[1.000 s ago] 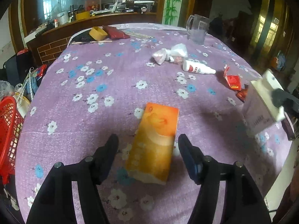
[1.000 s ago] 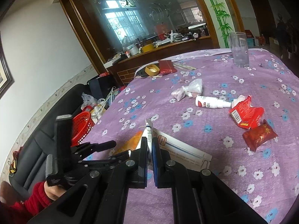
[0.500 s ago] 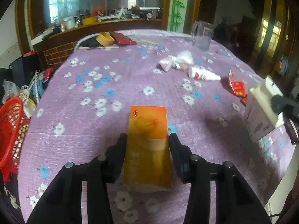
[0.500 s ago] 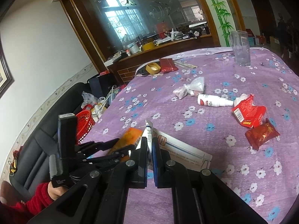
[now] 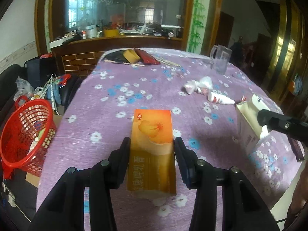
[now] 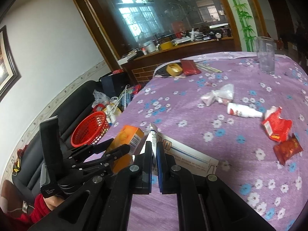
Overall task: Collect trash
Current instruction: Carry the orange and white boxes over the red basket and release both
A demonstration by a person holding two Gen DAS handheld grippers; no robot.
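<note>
My left gripper (image 5: 152,144) is shut on an orange medicine box (image 5: 152,144) and holds it lifted off the purple flowered tablecloth (image 5: 119,127); it also shows in the right wrist view (image 6: 125,140). My right gripper (image 6: 154,148) is shut on the flap of a white carton (image 6: 184,158), which also shows in the left wrist view (image 5: 250,123). A red mesh basket (image 5: 25,132) with some trash in it sits off the table's left edge.
On the table lie a crumpled plastic bag (image 6: 219,96), a white bottle (image 6: 242,112), red wrappers (image 6: 277,127), a glass pitcher (image 6: 266,54), a tape roll (image 6: 174,69) and a red pouch (image 6: 189,67). A black sofa with clutter stands at left.
My left gripper closed around the orange box and lifted it off the cloth. My right gripper kept its hold on the white carton, nearly still.
</note>
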